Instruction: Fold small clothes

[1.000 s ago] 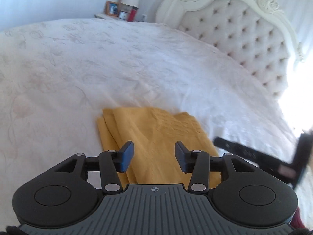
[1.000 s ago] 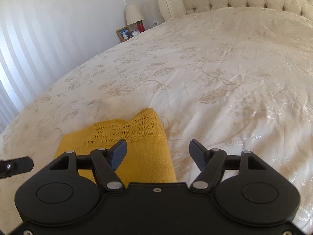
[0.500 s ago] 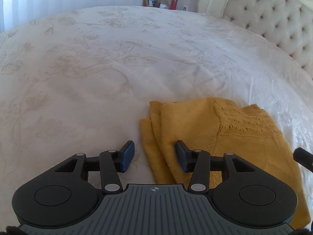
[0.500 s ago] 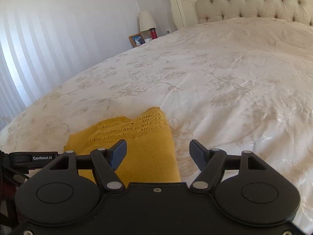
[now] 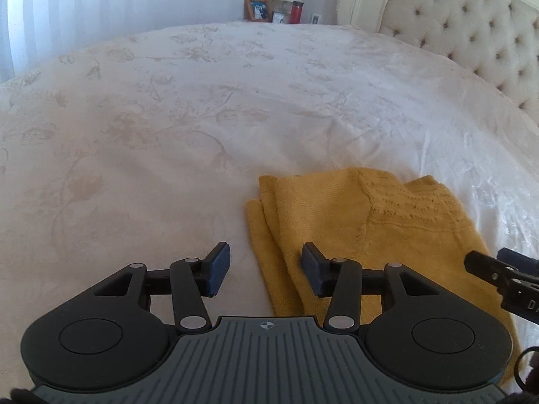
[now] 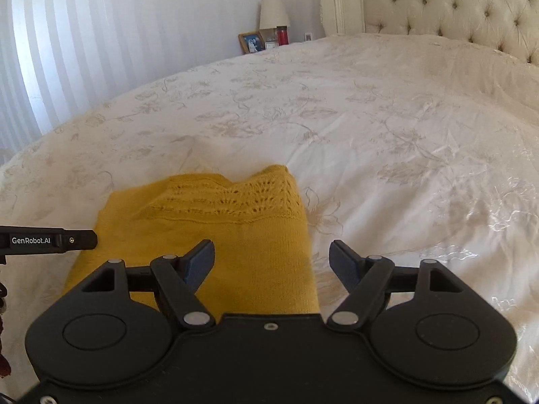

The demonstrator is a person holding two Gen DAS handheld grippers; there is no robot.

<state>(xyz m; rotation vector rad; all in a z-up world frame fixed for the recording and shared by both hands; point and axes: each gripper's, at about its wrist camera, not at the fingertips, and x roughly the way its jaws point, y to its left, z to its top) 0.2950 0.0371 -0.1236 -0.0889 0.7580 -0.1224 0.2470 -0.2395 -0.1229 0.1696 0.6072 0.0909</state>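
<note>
My left claw [image 5: 266, 267] hangs with its jaws parted to a middling gap and nothing gripped. Its right pad [image 5: 311, 269] sits over the left edge of the yellow knit [image 5: 337, 222], while its left pad sits over bare bedspread [image 5: 151, 141]; I cannot tell whether either pad touches what lies under it. My right claw [image 6: 271, 262] stands wide, its jaws have just been opening further, and nothing is pinched between them. The knit's right edge runs up between its 2 pads: the left pad [image 6: 198, 264] is over yellow fabric, the right pad over the bedspread just beside it.

The knit lies folded flat on the bed, near me. From the left view I see 2 or 3 layered edges stepped along its left side and an open lace band [image 6: 229, 198] across its far end. In that same view the tip of my right claw pokes in at the right border, over the knit's right side. From the right view a black finger of my left claw, with lettering on it, comes in from the left border over the knit's left corner.

Further out, the pale floral bedspread covers the whole bed. A tufted cream headboard [image 6: 438, 3] stands at the far right. Beside it are a lamp [image 6: 273, 11], a framed photo [image 6: 251, 42] and a red container [image 6: 282, 35], against a striped wall.
</note>
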